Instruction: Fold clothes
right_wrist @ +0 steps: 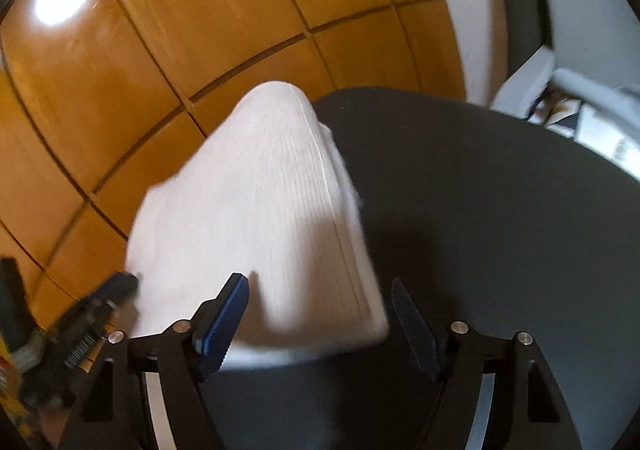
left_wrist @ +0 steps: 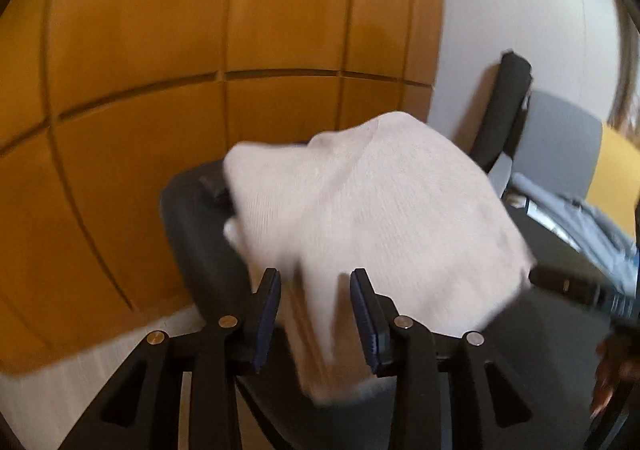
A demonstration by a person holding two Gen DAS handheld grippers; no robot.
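Observation:
A folded white ribbed garment (left_wrist: 380,217) lies on a dark round table (left_wrist: 560,362). In the left wrist view my left gripper (left_wrist: 316,282) is open, its blue-padded fingers astride the garment's near edge without pinching it. In the right wrist view the same garment (right_wrist: 256,217) lies on the table's (right_wrist: 500,209) left part and hangs over its rim. My right gripper (right_wrist: 320,290) is open wide, its fingers either side of the garment's near edge. The left gripper (right_wrist: 120,286) shows at the garment's left side. The frames are motion blurred.
An orange wood-panelled wall (left_wrist: 200,49) stands behind the table. A dark chair (left_wrist: 508,101) and a grey seat (left_wrist: 560,137) are at the right by a white wall. Blue-grey cloth (left_wrist: 592,226) lies at the right edge. The right gripper's body (left_wrist: 580,290) shows there too.

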